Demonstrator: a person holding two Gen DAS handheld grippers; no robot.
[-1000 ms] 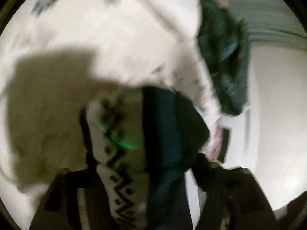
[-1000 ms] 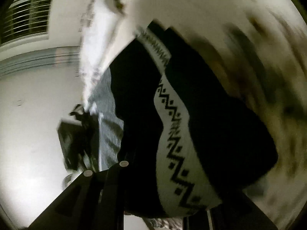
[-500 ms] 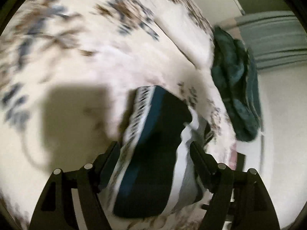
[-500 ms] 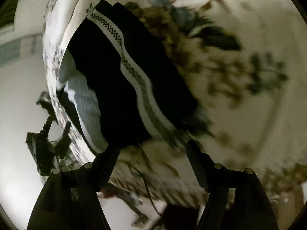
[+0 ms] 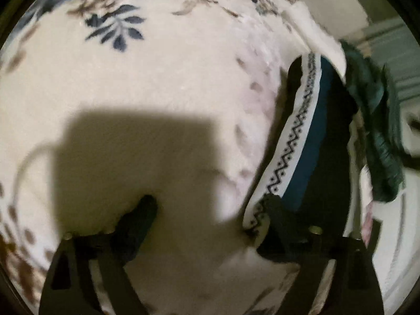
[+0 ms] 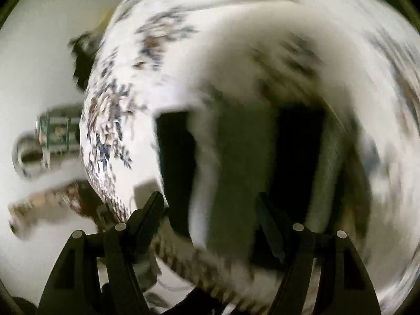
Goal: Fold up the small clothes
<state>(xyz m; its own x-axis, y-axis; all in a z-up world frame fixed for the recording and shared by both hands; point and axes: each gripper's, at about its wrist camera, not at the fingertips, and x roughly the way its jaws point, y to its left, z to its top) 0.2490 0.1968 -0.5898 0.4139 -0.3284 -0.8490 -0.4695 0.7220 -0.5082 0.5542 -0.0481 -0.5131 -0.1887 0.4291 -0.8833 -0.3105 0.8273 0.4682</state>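
I see the dark folded garment (image 5: 309,141) lying on the floral bed cover (image 5: 157,78), its long axis running away to the right of my left gripper (image 5: 210,210), whose jaws are opening empty, while my right gripper (image 6: 210,204) hovers wide over it.

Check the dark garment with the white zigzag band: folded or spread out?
Folded. In the left wrist view the dark garment with the white zigzag band lies as a narrow, layered bundle on the floral blanket, its edges stacked, not spread flat.
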